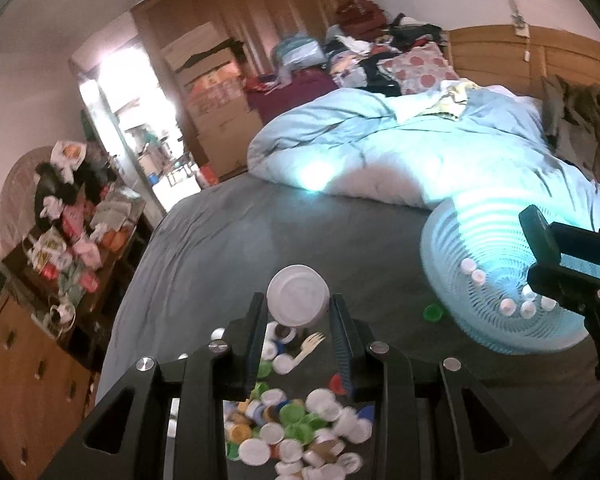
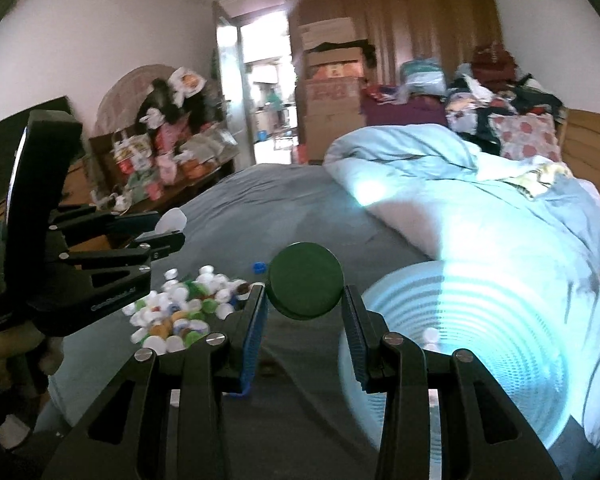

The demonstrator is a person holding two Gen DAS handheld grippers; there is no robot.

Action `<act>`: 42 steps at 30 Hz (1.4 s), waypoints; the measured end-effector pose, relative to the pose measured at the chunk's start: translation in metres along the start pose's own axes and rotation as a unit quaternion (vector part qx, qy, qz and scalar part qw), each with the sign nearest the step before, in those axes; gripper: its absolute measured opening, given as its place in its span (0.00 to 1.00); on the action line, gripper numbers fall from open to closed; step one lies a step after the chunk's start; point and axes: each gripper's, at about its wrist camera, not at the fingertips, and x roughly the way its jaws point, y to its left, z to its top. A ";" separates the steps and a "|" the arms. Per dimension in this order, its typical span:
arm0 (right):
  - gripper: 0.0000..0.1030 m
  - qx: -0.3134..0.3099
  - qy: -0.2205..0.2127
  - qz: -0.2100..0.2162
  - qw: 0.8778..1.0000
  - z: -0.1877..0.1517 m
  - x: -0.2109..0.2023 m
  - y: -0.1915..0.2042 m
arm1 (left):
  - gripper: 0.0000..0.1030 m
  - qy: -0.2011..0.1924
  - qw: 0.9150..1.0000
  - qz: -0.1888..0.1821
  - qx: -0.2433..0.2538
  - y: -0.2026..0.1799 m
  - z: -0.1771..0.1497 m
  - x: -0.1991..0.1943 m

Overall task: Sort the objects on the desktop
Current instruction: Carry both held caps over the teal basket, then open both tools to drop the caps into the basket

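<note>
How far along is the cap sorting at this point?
Early on. Done: a few white caps lie in the blue basket. In hand: the left gripper holds a white cap, the right gripper a green cap. Left: the big pile of mixed caps on the bed, plus a stray green cap beside the basket.

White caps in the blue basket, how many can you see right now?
6, all low inside the blue basket: two near its left wall, four clustered toward the right gripper. That gripper may hide more.

Grey-sheeted bed (image 1: 228, 240) carries a bottle-cap heap (image 1: 300, 428), blue basket (image 1: 480, 248), rumpled duvet (image 1: 400, 140)
</note>
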 end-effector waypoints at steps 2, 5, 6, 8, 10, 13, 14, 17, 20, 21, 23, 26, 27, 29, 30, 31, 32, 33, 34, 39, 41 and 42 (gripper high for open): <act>0.33 0.007 -0.003 -0.009 1.000 0.001 -0.003 -0.011 | 0.32 -0.004 1.000 -0.005 0.008 -0.012 0.009 0.001; 0.33 0.015 -0.006 -0.019 1.000 0.000 -0.007 -0.024 | 0.32 -0.007 1.000 -0.009 0.020 -0.030 0.019 0.002; 0.33 0.018 -0.007 -0.021 1.000 0.000 -0.009 -0.029 | 0.32 -0.007 1.000 -0.010 0.024 -0.035 0.022 0.003; 0.33 0.024 -0.008 -0.024 0.999 -0.001 -0.010 -0.036 | 0.32 -0.008 0.999 -0.014 0.030 -0.044 0.026 0.005; 0.33 0.030 -0.009 -0.027 0.999 -0.003 -0.010 -0.044 | 0.32 -0.007 0.999 -0.017 0.037 -0.053 0.030 0.008; 0.33 0.039 -0.007 -0.032 0.999 -0.007 -0.010 -0.056 | 0.32 -0.004 0.999 -0.022 0.045 -0.065 0.037 0.014; 0.33 0.043 -0.006 -0.033 0.998 -0.008 -0.009 -0.060 | 0.32 -0.003 0.999 -0.024 0.048 -0.070 0.040 0.017; 0.33 0.052 -0.002 -0.040 0.998 -0.013 -0.008 -0.074 | 0.32 0.001 0.998 -0.029 0.058 -0.082 0.046 0.027; 0.33 0.066 0.005 -0.051 0.997 -0.019 -0.006 -0.088 | 0.32 0.014 0.996 -0.041 0.071 -0.102 0.052 0.042; 0.33 0.072 0.008 -0.055 0.996 -0.022 -0.005 -0.094 | 0.32 0.017 0.996 -0.045 0.075 -0.108 0.053 0.046; 0.33 0.082 0.012 -0.062 0.995 -0.026 -0.005 -0.104 | 0.32 0.027 0.995 -0.052 0.086 -0.123 0.056 0.058; 0.33 0.096 0.020 -0.071 0.993 -0.032 -0.003 -0.118 | 0.32 0.038 0.993 -0.063 0.097 -0.139 0.059 0.070; 0.33 0.098 0.023 -0.073 0.992 -0.034 -0.003 -0.121 | 0.33 0.041 0.992 -0.067 0.100 -0.143 0.059 0.072; 0.33 0.102 0.025 -0.077 0.992 -0.036 -0.004 -0.126 | 0.34 0.044 0.991 -0.069 0.104 -0.150 0.061 0.077; 0.34 0.101 0.029 -0.080 0.991 -0.037 -0.003 -0.128 | 0.38 0.048 0.991 -0.073 0.105 -0.153 0.061 0.079; 0.34 0.101 0.035 -0.085 0.991 -0.037 -0.002 -0.129 | 0.54 0.051 0.990 -0.076 0.107 -0.155 0.061 0.081; 0.40 0.102 0.034 -0.090 0.990 -0.038 -0.002 -0.130 | 0.73 0.048 0.990 -0.073 0.108 -0.157 0.061 0.080; 0.49 0.104 0.027 -0.094 0.990 -0.038 -0.004 -0.131 | 0.80 0.040 0.991 -0.065 0.109 -0.156 0.060 0.078; 0.51 0.107 0.024 -0.097 0.989 -0.038 -0.006 -0.131 | 0.85 0.031 0.992 -0.057 0.110 -0.156 0.060 0.075; 0.51 0.109 0.015 -0.098 0.989 -0.033 -0.011 -0.129 | 0.85 0.029 0.993 -0.054 0.105 -0.149 0.059 0.071; 0.51 0.108 0.011 -0.095 0.990 -0.031 -0.014 -0.125 | 0.86 0.026 0.993 -0.055 0.099 -0.142 0.057 0.067; 0.51 0.107 0.010 -0.092 0.990 -0.030 -0.015 -0.122 | 0.86 0.025 0.993 -0.058 0.095 -0.137 0.056 0.065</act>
